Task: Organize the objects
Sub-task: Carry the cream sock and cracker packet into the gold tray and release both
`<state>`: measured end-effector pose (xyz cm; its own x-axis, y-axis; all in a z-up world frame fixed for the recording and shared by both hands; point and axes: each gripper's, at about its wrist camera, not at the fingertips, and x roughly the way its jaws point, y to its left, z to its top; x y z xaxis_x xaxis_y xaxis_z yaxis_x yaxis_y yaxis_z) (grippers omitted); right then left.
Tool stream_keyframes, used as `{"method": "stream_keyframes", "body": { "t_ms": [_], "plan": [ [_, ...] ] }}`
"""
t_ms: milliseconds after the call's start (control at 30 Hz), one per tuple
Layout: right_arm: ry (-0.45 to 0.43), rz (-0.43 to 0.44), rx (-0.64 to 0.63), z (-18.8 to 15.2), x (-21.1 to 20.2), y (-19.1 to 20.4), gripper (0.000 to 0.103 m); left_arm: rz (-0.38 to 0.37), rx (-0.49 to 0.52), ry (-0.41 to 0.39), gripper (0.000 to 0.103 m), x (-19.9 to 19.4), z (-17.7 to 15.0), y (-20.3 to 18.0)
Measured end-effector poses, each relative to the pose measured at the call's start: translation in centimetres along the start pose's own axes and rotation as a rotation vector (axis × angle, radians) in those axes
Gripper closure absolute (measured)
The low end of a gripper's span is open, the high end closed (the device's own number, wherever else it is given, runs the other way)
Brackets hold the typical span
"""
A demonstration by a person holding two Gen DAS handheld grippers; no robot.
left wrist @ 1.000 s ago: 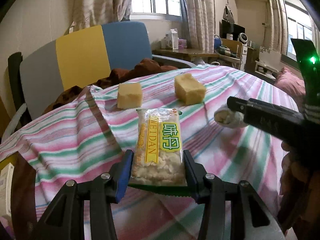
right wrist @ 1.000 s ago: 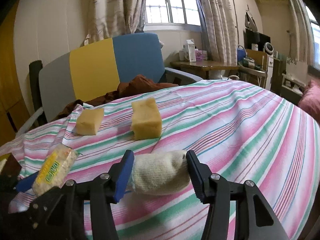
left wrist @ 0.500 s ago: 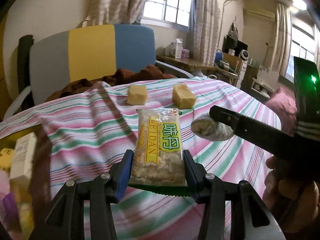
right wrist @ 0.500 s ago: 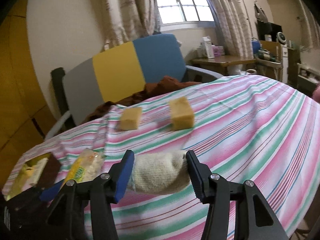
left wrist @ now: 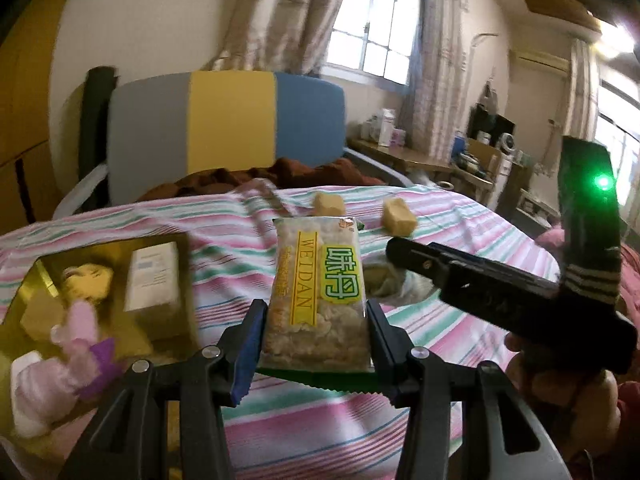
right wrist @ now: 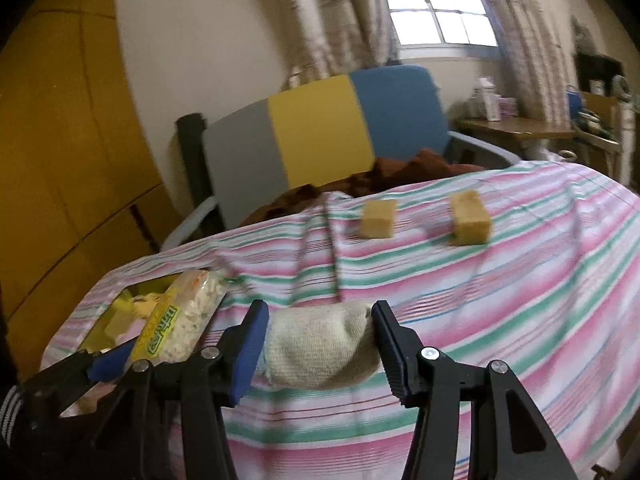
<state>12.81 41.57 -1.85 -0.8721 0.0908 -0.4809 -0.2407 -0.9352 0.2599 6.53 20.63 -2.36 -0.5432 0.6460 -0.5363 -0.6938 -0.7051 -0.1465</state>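
Both hand-held grippers loaded: snack pack in left, sock in right

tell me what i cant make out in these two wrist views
- Contents of the yellow box, left wrist view: motion blur; only a white carton and a pink plush toy read.
- Same box, right wrist view: largely covered by the snack packet in the left gripper.
- Rolled sock, left wrist view: mostly behind the right gripper.
- Items on the far desk: too small.
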Motion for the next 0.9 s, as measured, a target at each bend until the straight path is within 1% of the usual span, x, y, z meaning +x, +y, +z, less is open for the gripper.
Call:
{"method": "stream_keyframes", "body": {
  "t_ms": [267, 400, 467, 500, 567, 633, 733, 767, 867, 900],
  "plan": [
    [0.046, 0.138, -0.094, 0.4, 1.9, 7.2, 0.049, 0.109, -0.148, -0.017, 0.054, -3.3, -0.7, 7.7],
    [0.102, 0.241, -0.154, 0.9, 4.2, 11.6, 0.049, 0.171, -0.204, -0.037, 0.054, -4.7, -0.7, 11.9],
    [0.115, 0.269, -0.196, 1.3, 5.4, 13.9, 0.049, 0.203, -0.225, -0.036, 0.054, -5.2, -0.7, 13.8],
    [0.12, 0.274, -0.214, 1.4, 5.9, 14.7, 0.049, 0.23, -0.244, -0.036, 0.054, -5.5, -0.8, 15.1],
    [0.132, 0.292, -0.259, 1.9, 7.5, 16.9, 0.049, 0.252, -0.271, -0.019, 0.054, -5.6, -0.9, 17.1],
    [0.136, 0.303, -0.31, 2.3, 8.8, 18.9, 0.049, 0.29, -0.307, -0.008, 0.054, -5.8, -1.3, 19.4],
    [0.151, 0.3, -0.388, 3.0, 11.3, 21.5, 0.049, 0.331, -0.362, 0.018, 0.054, -5.8, -2.0, 22.3],
    [0.156, 0.3, -0.404, 3.2, 11.8, 21.9, 0.048, 0.333, -0.377, 0.03, 0.054, -5.7, -2.2, 23.0],
    [0.203, 0.296, -0.434, 3.6, 14.4, 23.2, 0.04, 0.355, -0.411, 0.08, 0.054, -5.1, -3.0, 25.0],
    [0.204, 0.267, -0.435, 3.8, 14.9, 23.3, 0.033, 0.359, -0.411, 0.099, 0.054, -4.9, -3.4, 25.3]
  ]
}}
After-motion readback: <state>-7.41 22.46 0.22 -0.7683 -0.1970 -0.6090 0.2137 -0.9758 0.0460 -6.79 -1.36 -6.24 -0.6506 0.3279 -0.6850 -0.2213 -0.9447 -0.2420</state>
